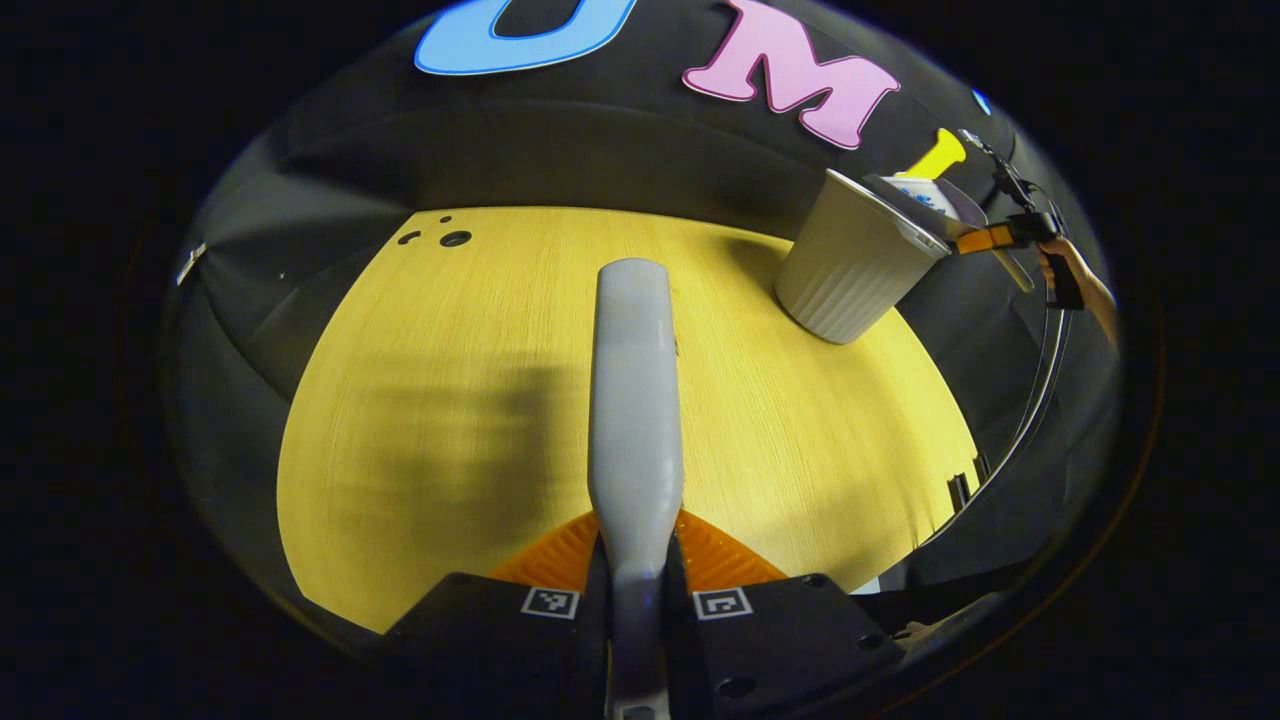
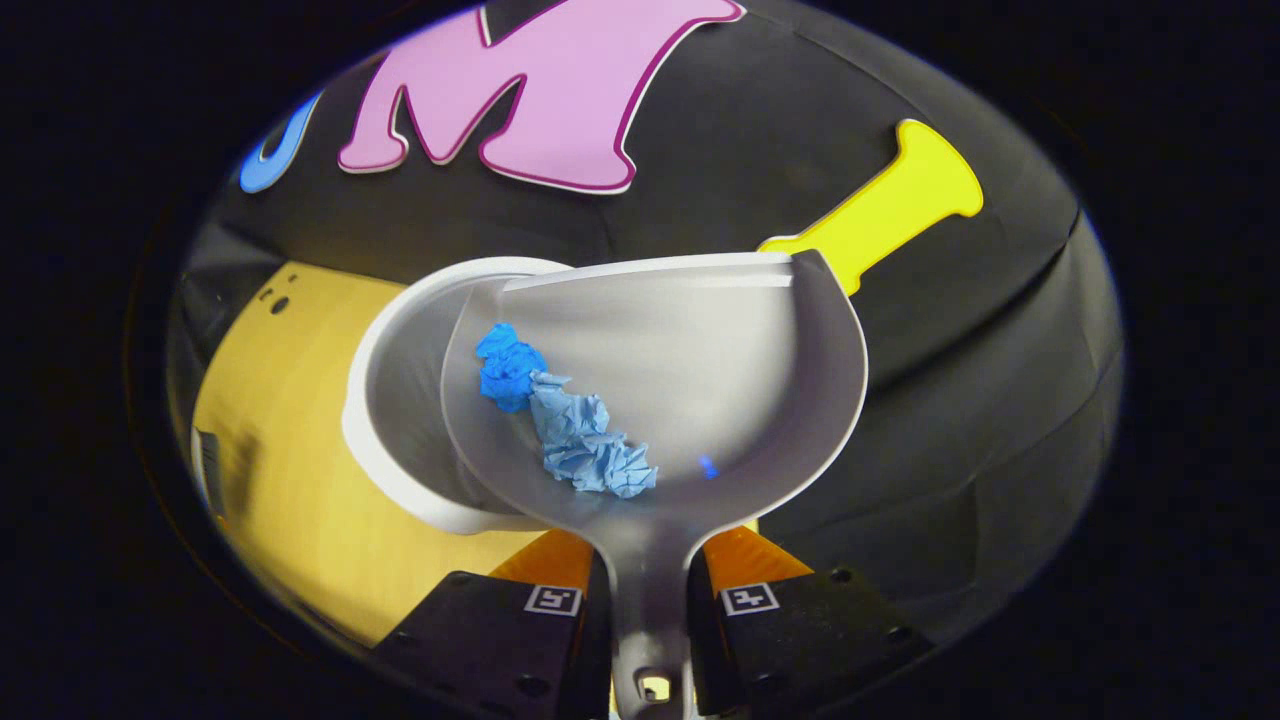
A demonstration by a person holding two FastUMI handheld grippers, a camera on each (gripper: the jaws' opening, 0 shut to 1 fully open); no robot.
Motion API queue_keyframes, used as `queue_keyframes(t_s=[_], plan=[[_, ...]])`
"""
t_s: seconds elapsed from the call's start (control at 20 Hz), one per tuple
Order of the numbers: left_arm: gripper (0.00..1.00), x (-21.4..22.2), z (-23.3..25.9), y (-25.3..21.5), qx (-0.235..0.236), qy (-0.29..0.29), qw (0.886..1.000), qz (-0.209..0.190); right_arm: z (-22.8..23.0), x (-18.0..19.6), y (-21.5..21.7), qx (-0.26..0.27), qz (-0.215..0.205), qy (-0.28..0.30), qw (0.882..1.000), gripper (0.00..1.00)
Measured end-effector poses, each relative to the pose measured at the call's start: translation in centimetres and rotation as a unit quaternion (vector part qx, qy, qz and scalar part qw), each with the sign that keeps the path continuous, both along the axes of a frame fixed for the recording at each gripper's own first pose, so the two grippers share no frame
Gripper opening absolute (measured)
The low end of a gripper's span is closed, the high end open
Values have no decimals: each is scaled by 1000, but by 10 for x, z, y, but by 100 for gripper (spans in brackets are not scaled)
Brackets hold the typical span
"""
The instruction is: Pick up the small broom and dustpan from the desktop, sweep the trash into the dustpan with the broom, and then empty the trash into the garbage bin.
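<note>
Left gripper view: left gripper (image 1: 636, 600) pinching the broom (image 1: 634, 400) handle, held over the desktop (image 1: 420, 420); bin (image 1: 850, 265) near the far right corner.
Right gripper view: right gripper (image 2: 648, 605) clamped on the dustpan (image 2: 700, 340) handle, tilted over the bin (image 2: 400, 400).
Progress: sweeping apparently done; trash (image 2: 570, 425) not yet dumped.
Surface: pale wood, black cloth wall behind.

The dustpan (image 2: 650, 400) is held over the bin (image 2: 400, 420). Two paper balls (image 2: 570, 420) are seen in the dustpan. The bin is placed on the table (image 1: 450, 400), far right.
</note>
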State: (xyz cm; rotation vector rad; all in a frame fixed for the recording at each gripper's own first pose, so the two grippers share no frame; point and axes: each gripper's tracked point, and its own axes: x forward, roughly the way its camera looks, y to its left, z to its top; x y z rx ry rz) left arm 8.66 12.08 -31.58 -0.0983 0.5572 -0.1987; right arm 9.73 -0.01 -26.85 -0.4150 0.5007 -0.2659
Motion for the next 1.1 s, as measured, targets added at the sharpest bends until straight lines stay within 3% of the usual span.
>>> queue_keyframes(t_s=[0.2, 0.35, 0.4, 0.45, 0.5, 0.7, 0.95, 1.1], plan=[[27, -1, -4, -5, -12, 13, 1000, -7, 9, -1, -8, -94, -9, -7, 995, 36], [31, 2, -3, -5, -5, 16, 1000, -11, 18, -2, -18, -199, -1, -16, 980, 35], [24, 2, -3, -6, -1, 16, 1000, -13, 25, -5, -24, -243, 2, -20, 970, 35], [31, 2, -2, -6, 3, 16, 1000, -16, 36, -8, -26, -281, 3, -27, 959, 35], [27, 2, -2, -8, 7, 15, 1000, -19, 43, -10, -25, -308, 6, -31, 951, 35], [27, 0, -5, -12, -4, 21, 999, -27, 60, -8, -28, -394, 14, -42, 918, 35], [30, -7, -18, -16, -18, 38, 999, -31, 81, -38, -42, -500, 9, -48, 865, 35], [27, -9, -30, -8, -22, 49, 998, -22, 89, -47, -56, -560, 10, -49, 827, 35]])
